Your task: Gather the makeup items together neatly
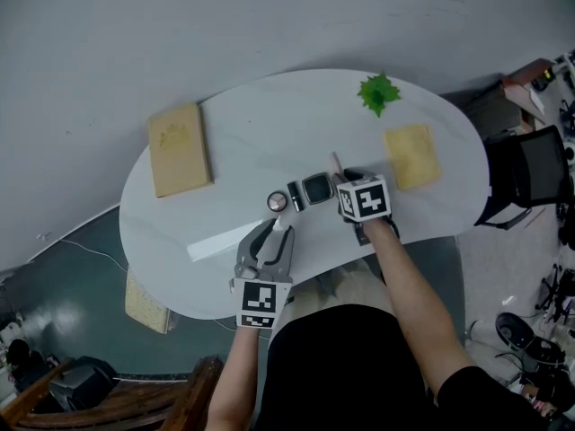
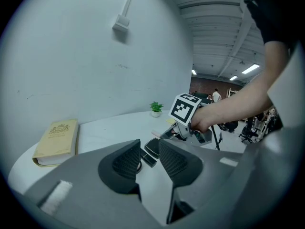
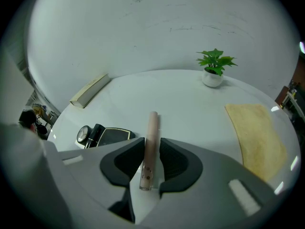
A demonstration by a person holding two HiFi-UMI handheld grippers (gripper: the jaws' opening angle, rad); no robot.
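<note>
The right hand-held gripper [image 1: 345, 180] was clamped on a slim pink tube [image 3: 151, 137], which pointed down toward the white counter [image 1: 260, 133] just right of a square compact [image 1: 317, 188]. A black lipstick [image 1: 295, 196] and a round compact [image 1: 277, 202] lay beside it in a close row (contact between them could not be determined). The left hand-held gripper [image 1: 277, 232] hovered near the row, jaws parted, nothing between them.

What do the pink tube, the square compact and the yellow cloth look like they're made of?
Tube: likely plastic, pale pink, smooth with a soft sheen and small printed marks.
Compact: probably hard plastic, black and glossy; its lid reflects light.
Cloth: fabric, matte yellow, faintly mottled, lying flat and limp on the table.
</note>
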